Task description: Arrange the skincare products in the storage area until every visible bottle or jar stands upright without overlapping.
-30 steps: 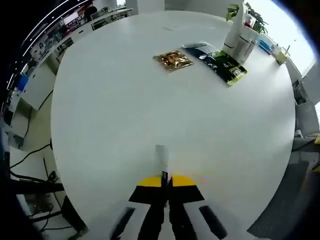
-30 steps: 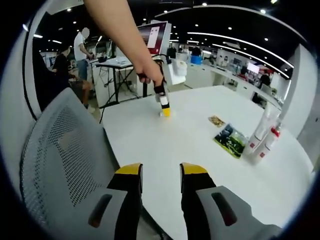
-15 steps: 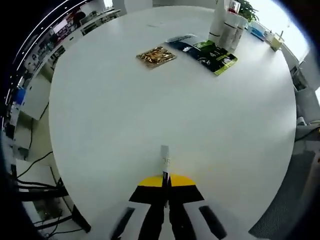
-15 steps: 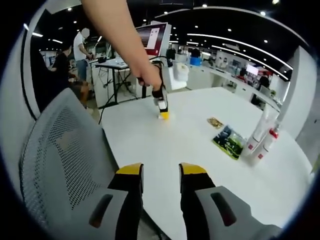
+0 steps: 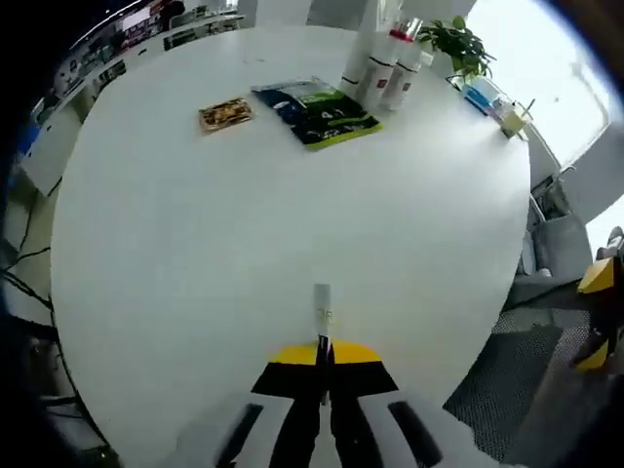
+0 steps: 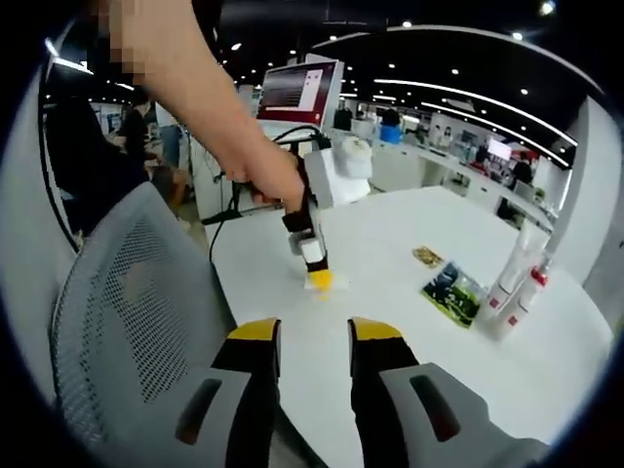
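White tabletop (image 5: 195, 244): your left gripper (image 5: 323, 353), jaws pinched on a small tube (image 5: 322, 310), has swung toward the far bottles (image 5: 382, 70), standing upright beside the sachets (image 5: 314, 109). Your right gripper (image 6: 302, 333) hangs half-open, empty, over the grey chair (image 6: 127, 322); delivery looks underway.

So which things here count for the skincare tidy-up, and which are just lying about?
Job:
- white bottles, upright at the table's far edge
- small tube in the left tongs

Lying about:
- green packet
- gold sachet
- potted plant
- mesh chair
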A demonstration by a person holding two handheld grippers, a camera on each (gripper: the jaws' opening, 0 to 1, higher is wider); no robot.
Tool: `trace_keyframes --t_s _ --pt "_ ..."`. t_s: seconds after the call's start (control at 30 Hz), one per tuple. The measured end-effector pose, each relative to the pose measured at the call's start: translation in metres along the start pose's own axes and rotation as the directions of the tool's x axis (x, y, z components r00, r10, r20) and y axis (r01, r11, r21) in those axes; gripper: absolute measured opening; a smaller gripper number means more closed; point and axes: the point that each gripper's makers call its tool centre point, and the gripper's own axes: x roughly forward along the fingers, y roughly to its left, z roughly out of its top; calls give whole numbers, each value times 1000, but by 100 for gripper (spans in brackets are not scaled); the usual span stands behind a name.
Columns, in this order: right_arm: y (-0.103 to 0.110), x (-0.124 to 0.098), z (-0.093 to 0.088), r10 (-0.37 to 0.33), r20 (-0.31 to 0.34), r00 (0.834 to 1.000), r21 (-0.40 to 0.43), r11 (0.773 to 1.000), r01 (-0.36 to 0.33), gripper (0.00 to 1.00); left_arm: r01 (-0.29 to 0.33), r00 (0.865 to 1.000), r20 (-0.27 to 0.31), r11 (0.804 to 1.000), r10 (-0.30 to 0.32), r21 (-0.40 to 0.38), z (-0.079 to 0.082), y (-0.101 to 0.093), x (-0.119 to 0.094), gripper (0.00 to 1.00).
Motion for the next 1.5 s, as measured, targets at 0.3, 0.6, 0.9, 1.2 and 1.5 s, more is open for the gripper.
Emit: trace_keyframes --t_s 0.3,0.6,0.9,1.2,1.5 --pt "1 -1 9 7 46 999 -31 1000 -5 32 253 945 259 947 -199 -198 2 -88 -47 1" --pt "22 4 8 73 35 997 -126 990 -68 54 375 901 342 874 -265 -310 -31 -112 -75 1" --pt "46 1 10 142 42 989 -247 961 -127 51 355 884 402 901 -238 -250 -41 -123 -86 1" --pt "52 1 7 163 20 986 -294 944 -149 42 351 878 413 913 -243 -207 -47 -132 -83 2" --pt "50 1 7 150 22 988 -333 933 -134 41 370 871 427 897 -244 -242 -45 -126 -82 2"
